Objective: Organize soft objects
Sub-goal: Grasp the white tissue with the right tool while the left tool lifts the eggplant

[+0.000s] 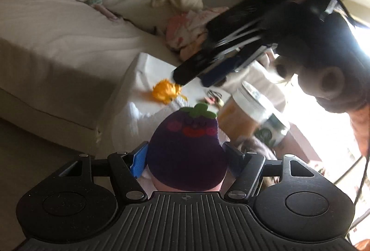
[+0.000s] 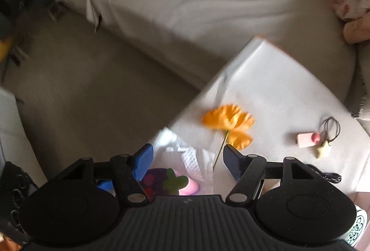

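Resting between the left gripper's (image 1: 185, 158) blue pads, a purple eggplant plush (image 1: 186, 149) held above a white-covered table (image 2: 266, 79), right gripper (image 2: 187, 158) wide apart and holding nothing over an orange fabric flower (image 2: 229, 122), beige sofa (image 2: 185, 8) behind.

Your left gripper (image 1: 186, 153) is closing its fingers on either side of the plush toy (image 1: 187, 147), which is sitting between them, above a white cloth (image 1: 138, 116) that is lying on the near corner of the table (image 2: 277, 79). Beyond it the flower (image 2: 229, 123) is lying on the table, with the keychain (image 2: 314, 140) lying to its right. Your right gripper (image 2: 187, 158) is hovering over that cloth with its fingers parted. The sofa (image 2: 185, 8) is standing behind the table.
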Motion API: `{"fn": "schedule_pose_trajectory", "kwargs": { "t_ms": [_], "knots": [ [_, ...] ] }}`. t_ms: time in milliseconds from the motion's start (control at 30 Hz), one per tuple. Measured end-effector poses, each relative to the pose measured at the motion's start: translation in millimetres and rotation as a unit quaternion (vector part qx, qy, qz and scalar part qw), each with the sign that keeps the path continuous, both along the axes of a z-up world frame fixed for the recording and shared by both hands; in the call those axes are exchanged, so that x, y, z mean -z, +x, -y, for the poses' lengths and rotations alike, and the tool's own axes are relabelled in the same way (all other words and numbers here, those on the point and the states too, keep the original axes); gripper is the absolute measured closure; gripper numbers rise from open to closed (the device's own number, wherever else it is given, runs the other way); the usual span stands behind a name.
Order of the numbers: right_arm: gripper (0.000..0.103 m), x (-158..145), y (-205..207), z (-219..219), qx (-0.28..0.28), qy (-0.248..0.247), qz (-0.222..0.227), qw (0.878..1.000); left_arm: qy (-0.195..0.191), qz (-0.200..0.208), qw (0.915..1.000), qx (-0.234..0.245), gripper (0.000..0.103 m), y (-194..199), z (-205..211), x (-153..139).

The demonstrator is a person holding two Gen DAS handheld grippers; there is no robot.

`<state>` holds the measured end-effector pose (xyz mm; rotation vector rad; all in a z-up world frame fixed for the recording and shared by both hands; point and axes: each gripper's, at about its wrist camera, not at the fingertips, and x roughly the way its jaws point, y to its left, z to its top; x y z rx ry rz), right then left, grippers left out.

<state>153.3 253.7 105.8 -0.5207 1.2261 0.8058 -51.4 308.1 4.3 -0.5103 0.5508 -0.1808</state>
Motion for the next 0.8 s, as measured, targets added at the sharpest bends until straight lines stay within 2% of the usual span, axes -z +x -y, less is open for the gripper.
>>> {"fn": "schedule_pose_trajectory", "kwargs": {
  "t_ms": [67, 267, 367, 433, 500, 533, 567, 600, 667, 700, 800],
  "knots": [
    [0.035, 11.3, -5.1, -7.3, -0.003, -0.019, 0.000, 1.000, 0.012, 0.006, 0.9998, 0.013, 0.030, -3.9, 4.8, -0.8],
    [0.035, 37.0, -7.3, -15.3, 0.003, -0.032, -0.060, 0.998, 0.083, 0.024, 0.9937, 0.072, 0.030, -20.8, 29.7, -5.0],
    [0.035, 51.7, -21.8, -20.0, -0.019, -0.051, -0.062, 0.997, 0.114, 0.023, 0.9890, 0.092, 0.030, -23.2, 43.2, -4.7],
    [0.035, 61.2, -32.3, -24.5, -0.028, -0.067, -0.063, 0.995, 0.120, 0.022, 0.9881, 0.094, 0.030, -22.1, 47.1, -4.9],
    [0.041, 67.7, -44.6, -28.2, -0.043, -0.088, -0.049, 0.994, 0.119, 0.024, 0.9884, 0.092, 0.030, -23.5, 47.6, -6.1],
    [0.059, 67.2, -53.1, -29.0, -0.060, -0.091, -0.028, 0.994, 0.119, 0.027, 0.9885, 0.090, 0.030, -26.8, 46.9, -7.9],
    [0.089, 63.9, -61.0, -29.3, -0.081, -0.091, -0.015, 0.993, 0.118, 0.031, 0.9886, 0.088, 0.030, -29.5, 46.1, -9.7],
    [0.101, 59.8, -66.3, -28.6, -0.097, -0.089, -0.022, 0.991, 0.115, 0.036, 0.9888, 0.088, 0.030, -32.2, 44.0, -12.1],
    [0.100, 42.2, -67.3, -24.6, -0.090, -0.058, -0.045, 0.993, 0.108, 0.050, 0.9892, 0.085, 0.030, -37.7, 37.7, -18.9],
    [0.101, 31.2, -67.1, -21.7, -0.089, -0.041, -0.042, 0.994, 0.107, 0.059, 0.9892, 0.081, 0.030, -39.9, 34.7, -23.3],
    [0.101, -15.4, -59.5, -9.8, -0.076, 0.016, 0.004, 0.997, 0.109, 0.085, 0.9886, 0.059, 0.030, -39.9, 23.9, -42.4]
  ]
}}
